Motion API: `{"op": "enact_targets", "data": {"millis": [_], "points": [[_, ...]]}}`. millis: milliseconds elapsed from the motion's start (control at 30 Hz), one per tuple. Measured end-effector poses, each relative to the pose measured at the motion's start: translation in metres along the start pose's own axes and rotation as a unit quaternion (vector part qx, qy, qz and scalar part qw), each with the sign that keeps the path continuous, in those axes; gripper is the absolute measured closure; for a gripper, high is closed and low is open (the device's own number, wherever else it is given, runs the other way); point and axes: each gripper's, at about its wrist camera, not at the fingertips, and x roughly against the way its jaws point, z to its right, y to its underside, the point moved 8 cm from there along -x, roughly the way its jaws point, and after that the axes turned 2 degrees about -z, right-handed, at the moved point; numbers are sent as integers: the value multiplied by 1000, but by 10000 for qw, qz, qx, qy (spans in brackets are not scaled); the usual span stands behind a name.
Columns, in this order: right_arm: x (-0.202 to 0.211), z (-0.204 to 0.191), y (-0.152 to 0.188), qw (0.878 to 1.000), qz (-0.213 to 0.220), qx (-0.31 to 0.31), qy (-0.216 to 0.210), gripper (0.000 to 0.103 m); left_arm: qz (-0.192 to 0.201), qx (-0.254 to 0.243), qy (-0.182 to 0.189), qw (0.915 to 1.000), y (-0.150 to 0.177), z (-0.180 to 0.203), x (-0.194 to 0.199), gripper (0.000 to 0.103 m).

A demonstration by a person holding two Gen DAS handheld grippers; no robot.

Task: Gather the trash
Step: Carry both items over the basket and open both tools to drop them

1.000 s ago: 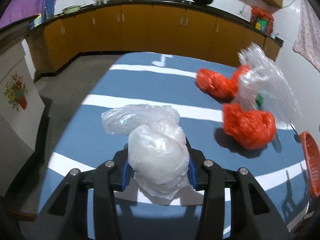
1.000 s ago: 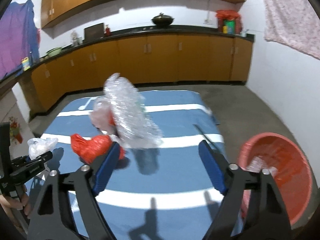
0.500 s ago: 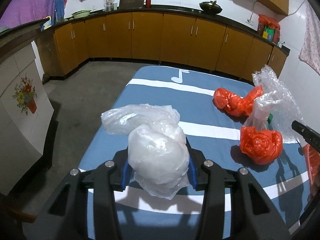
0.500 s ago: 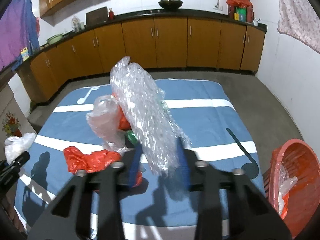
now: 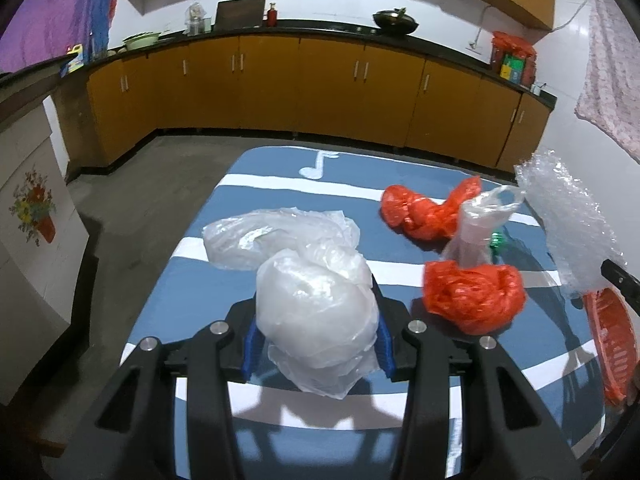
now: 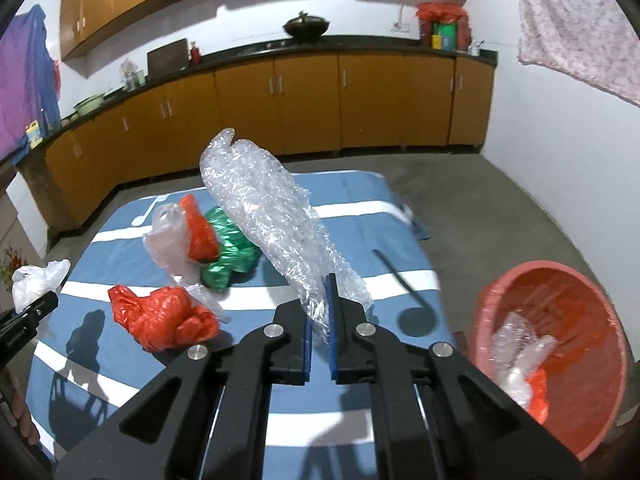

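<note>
**Obs:** Both hands loaded?

**Me:** Yes. My left gripper (image 5: 318, 340) is clenched on a balled white plastic bag (image 5: 316, 312), blue pads pressed into its sides, loose film spilling out below. It points down at a slant over the near left part of the blue striped table (image 5: 272, 168). I read that wide pinch as deliberate: the ball is soft and would slip from a narrow bite.

**Obs:** Right side?

**Me:** My right gripper (image 6: 320, 324) has its jaws nearly together, grasping the near end of a long roll of bubble wrap (image 6: 272, 216). The roll stands up and away from the pads, leaning far-left, clear of the table. Held by its end like that, it should swing over a rim without dragging the other litter.

**Obs:** Where does it go?

**Me:** The red basket (image 6: 600, 280) sits off the table's right edge, near side, with some clear wrap and a red scrap already inside. The right gripper is angled downward just left of it.

**Obs:** What's left?

**Me:** Two red bags (image 6: 160, 316), a clear bag (image 6: 168, 236) and a green foil wad (image 6: 230, 252) mid-table.
</note>
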Motion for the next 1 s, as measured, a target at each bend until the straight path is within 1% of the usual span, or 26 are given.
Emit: {"op": "enact_targets", "data": {"millis": [200,500,1000], "points": [[20,21,3,9994,153,48,307,97,91,-167,165,9997,-2,22,10,59],[35,57,10,9981,193,-187,563,97,168,-438,430,9980,-1,62,24,59],[57,111,21,9941,301,-500,909,97,203,-850,902,9921,4,131,37,59]]}}
